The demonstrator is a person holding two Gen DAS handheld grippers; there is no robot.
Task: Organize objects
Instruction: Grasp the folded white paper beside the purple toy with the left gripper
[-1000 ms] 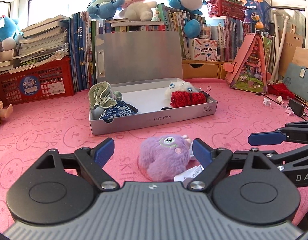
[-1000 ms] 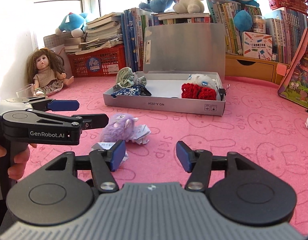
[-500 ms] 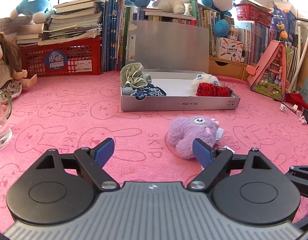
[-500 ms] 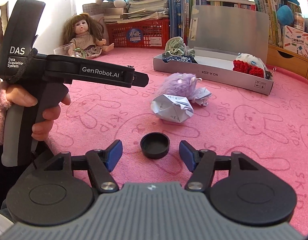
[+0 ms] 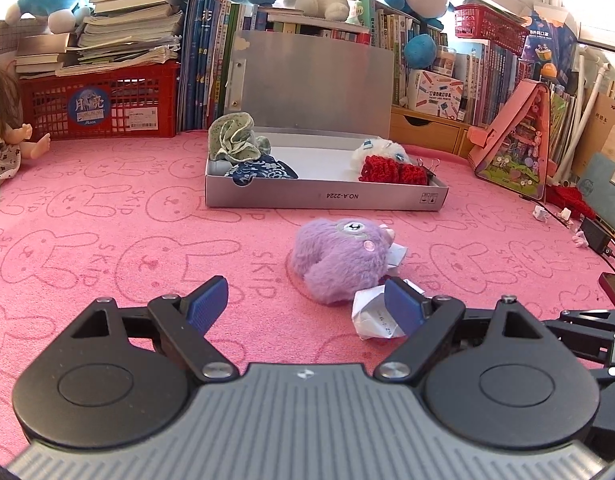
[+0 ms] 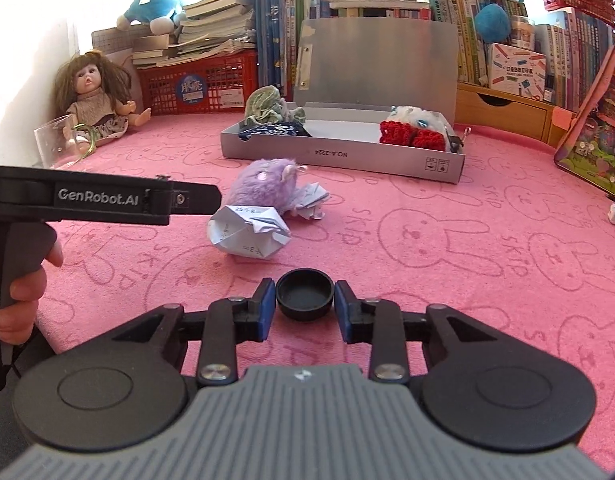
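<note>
Cap, black, small, likely light rigid slippery plastic, sits between right gripper jaws narrowed at its rim, best hold; left gripper jaws wide, empty.

Our left gripper hangs low over the tabletop with its jaws wide apart. Our right gripper sits low too, jaws pulled in close.
</note>
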